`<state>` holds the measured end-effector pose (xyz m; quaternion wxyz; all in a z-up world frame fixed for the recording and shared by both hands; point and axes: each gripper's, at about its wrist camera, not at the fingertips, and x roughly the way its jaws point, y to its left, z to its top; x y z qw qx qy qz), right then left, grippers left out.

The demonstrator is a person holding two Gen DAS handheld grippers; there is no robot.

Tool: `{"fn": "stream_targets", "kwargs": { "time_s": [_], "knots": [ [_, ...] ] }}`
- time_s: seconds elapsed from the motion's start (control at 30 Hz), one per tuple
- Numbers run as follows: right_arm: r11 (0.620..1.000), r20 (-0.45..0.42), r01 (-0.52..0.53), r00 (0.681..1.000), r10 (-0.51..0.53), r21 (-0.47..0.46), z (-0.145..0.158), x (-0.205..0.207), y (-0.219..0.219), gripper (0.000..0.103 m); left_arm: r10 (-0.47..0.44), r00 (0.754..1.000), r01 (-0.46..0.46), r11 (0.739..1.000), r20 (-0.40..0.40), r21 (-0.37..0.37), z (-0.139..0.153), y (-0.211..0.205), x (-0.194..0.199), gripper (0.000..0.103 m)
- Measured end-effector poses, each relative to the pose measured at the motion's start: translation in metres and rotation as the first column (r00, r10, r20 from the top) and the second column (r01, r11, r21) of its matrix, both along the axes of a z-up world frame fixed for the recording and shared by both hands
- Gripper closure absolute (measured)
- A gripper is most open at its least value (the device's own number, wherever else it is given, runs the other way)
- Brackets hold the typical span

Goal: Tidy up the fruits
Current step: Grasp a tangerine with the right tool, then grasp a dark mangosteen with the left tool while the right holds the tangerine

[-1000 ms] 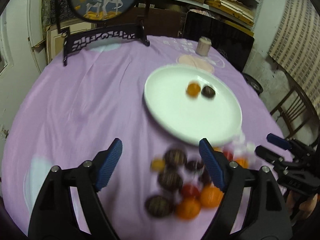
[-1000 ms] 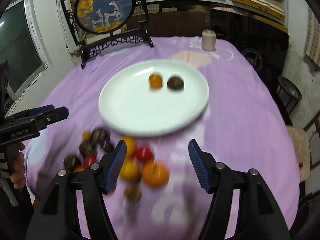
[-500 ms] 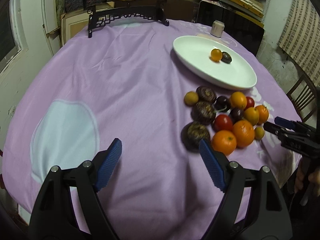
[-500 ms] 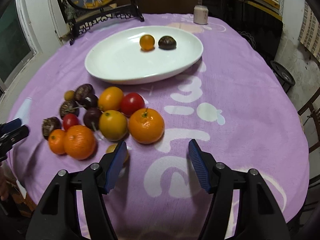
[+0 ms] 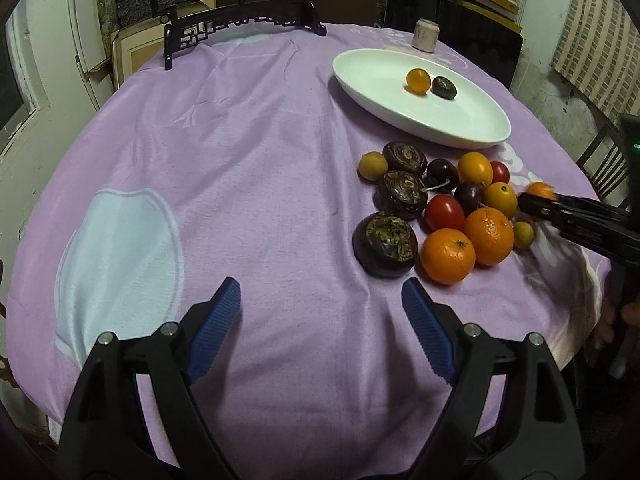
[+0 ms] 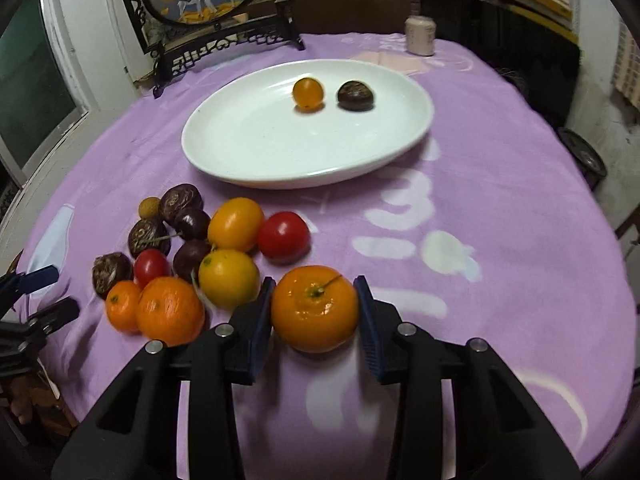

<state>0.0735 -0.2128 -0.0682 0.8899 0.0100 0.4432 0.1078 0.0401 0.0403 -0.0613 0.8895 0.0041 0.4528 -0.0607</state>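
Since half a second ago the right gripper [image 6: 314,312] has dropped forward onto the stemmed orange [image 6: 315,308]: then its pads stood spread with the fruit ahead of them, now the two blue pads sit one on each side of the fruit, touching or nearly so; the pinch looks closed but I cannot confirm firm contact on the right pad. The left gripper [image 5: 321,330] has changed little, fingers spread wide, nothing between them, held over bare purple tablecloth [image 5: 224,152]. The orange rests on the cloth at the near edge of the fruit pile [image 6: 192,252], just right of a yellow citrus [image 6: 229,278], stem pointing up and slightly away. It is round, no long axis to speak of, so grip angle matters little. The white plate [image 6: 240,160] lies straight ahead of the right gripper, beyond the pile, already holding a small orange fruit [image 6: 307,93] and a dark fruit [image 6: 355,96] side by side toward its far side. Judgement: the coming move is a lift and a forward carry over the pile to the plate, and the right hand owns it. In the left wrist view the pile lies ahead and to the right, the nearest piece being a dark round fruit [image 5: 385,245], so that hand is placed for a later pick. Risk: clipping the yellow citrus on lift-off.
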Motion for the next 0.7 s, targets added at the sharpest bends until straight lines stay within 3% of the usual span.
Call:
{"fn": "stream_targets", "kwargs": {
  "time_s": [0.23, 0.4, 0.43, 0.63, 0.7],
  "knots": [
    [1.000, -0.019, 0.024, 1.000, -0.024, 0.009, 0.002, -0.032, -0.017, 0.063, -0.058, 0.998, 0.058, 0.998, 0.014, 0.033, -0.009, -0.022, 0.015, 0.020],
    [0.999, -0.028, 0.046, 0.999, -0.046, 0.029, -0.002, -0.036, -0.023, 0.063, -0.119, 0.993, 0.119, 0.993, 0.008, 0.028, -0.014, -0.038, 0.030, 0.050],
    [0.998, -0.035, 0.049, 0.998, -0.048, 0.032, -0.004, -0.036, -0.023, 0.063, -0.121, 0.993, 0.121, 0.993, 0.003, -0.003, -0.017, -0.038, 0.035, 0.051],
    [0.999, -0.052, 0.043, 0.998, -0.041, 0.030, -0.014, -0.036, -0.020, 0.063, -0.115, 0.992, 0.115, 0.993, 0.048, -0.003, -0.020, -0.039, 0.031, 0.052],
    [0.999, -0.047, 0.044, 0.998, -0.043, 0.019, -0.014, -0.037, -0.018, 0.062, -0.117, 0.992, 0.117, 0.993, 0.052, 0.001, -0.020, -0.040, 0.027, 0.059]
  ]
}}
